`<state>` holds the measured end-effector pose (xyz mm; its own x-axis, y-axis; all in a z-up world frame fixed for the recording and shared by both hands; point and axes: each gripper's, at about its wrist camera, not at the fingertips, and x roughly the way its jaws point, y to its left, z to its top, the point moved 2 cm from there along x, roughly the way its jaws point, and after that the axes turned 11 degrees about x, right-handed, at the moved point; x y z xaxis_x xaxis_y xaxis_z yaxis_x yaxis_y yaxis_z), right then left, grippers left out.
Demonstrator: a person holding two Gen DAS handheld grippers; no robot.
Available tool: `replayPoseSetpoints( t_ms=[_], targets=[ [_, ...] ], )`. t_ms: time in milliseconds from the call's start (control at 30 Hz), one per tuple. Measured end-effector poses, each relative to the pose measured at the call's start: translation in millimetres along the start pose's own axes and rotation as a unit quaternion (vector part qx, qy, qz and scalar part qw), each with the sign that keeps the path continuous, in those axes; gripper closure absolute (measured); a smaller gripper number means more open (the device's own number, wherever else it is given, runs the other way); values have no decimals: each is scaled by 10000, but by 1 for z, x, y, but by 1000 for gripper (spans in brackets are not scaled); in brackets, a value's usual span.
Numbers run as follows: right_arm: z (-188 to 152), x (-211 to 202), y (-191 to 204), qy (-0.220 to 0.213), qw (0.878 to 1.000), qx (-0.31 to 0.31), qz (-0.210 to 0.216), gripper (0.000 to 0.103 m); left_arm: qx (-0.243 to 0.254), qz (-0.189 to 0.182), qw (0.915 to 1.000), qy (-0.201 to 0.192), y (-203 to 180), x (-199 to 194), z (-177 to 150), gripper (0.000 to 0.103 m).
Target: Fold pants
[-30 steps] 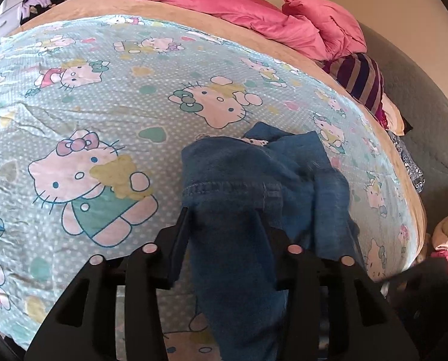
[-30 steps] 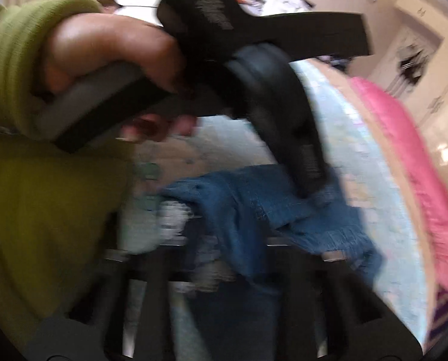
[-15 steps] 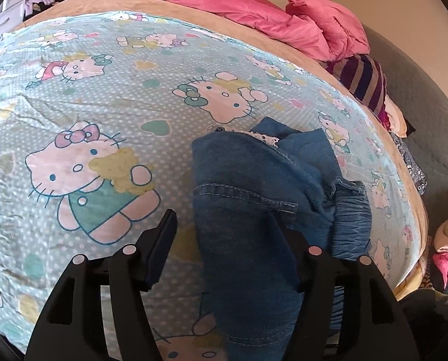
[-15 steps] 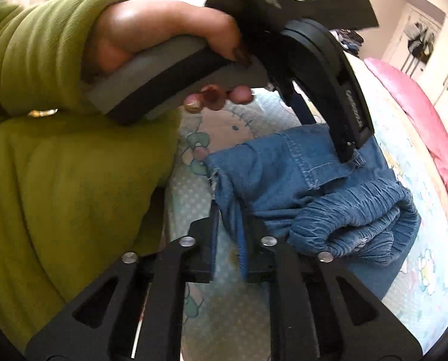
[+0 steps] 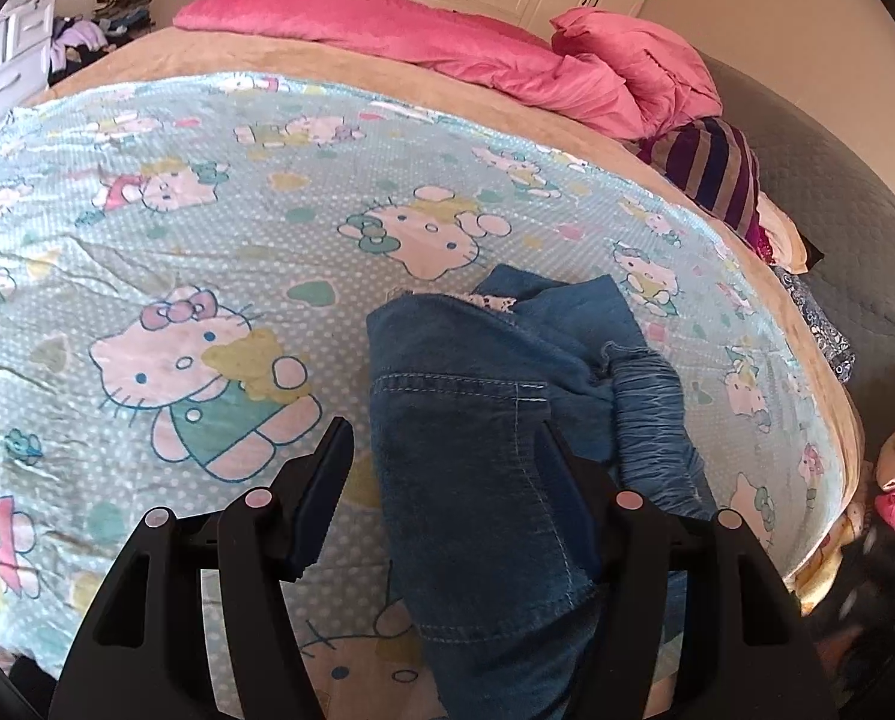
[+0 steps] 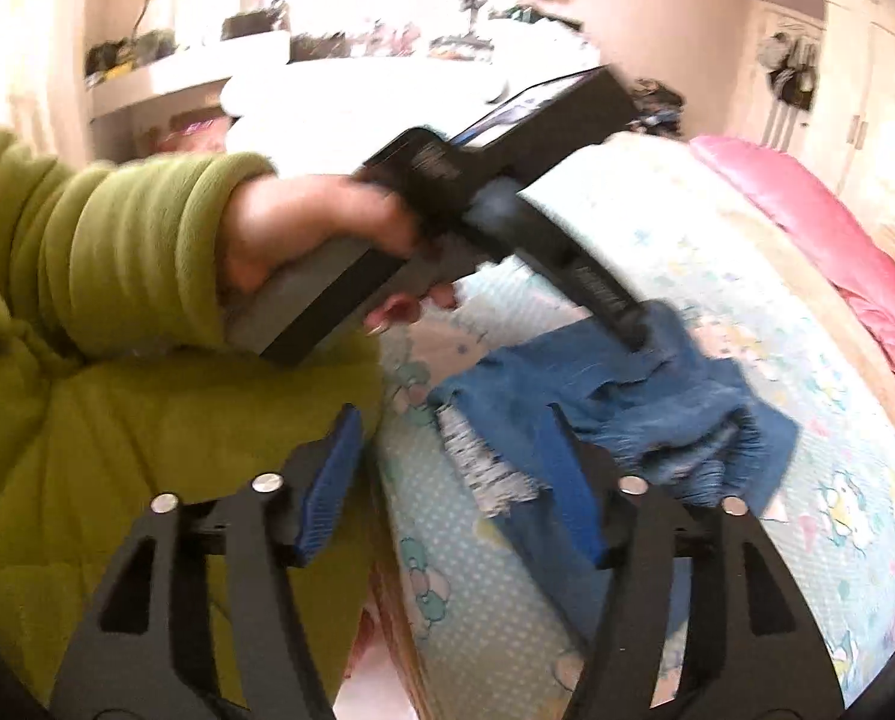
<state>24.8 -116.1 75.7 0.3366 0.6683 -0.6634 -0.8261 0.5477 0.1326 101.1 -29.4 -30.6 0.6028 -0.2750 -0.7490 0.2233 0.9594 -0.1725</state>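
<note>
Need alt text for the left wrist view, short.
Blue denim pants lie bunched on a bed under a light-blue cartoon-cat sheet, running between the open left tongs, whose fingers do not press the fabric. Pink bedding and a striped cushion sit at the far edge.

left gripper (image 5: 444, 450) angles downward, jaws spread wide and pressing on nothing. right gripper (image 6: 447, 438) tilts down too, its jaws opening, blue pads parted. in the right wrist view, a hand (image 6: 303, 234) in a green sleeve (image 6: 123, 252) grips the left gripper's handle.
</note>
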Motion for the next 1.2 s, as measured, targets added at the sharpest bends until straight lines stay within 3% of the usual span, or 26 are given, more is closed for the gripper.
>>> replayPoseSetpoints(
  t_ms=[167,533,833,1033,1200],
  targets=[
    [16,-16,-31,-440,9973,487,-331,27,52,38,9999,-109,-3,-12,0,41],
    [22,-13,-99,-834,9730,1734,-1276,20,46,171,9995,-272,0,-29,-1,41],
    [-3,11,-142,-424,9479,2600,-1792,20,-47,190,9998,-93,6,-19,-8,41],
    [-18,28,-166,-121,9316,3230,-1663,20,-89,207,9997,126,8,-5,-14,41],
    [-29,45,-183,81,9173,3714,-1436,27,-121,207,9994,249,9,5,-18,41]
  ],
)
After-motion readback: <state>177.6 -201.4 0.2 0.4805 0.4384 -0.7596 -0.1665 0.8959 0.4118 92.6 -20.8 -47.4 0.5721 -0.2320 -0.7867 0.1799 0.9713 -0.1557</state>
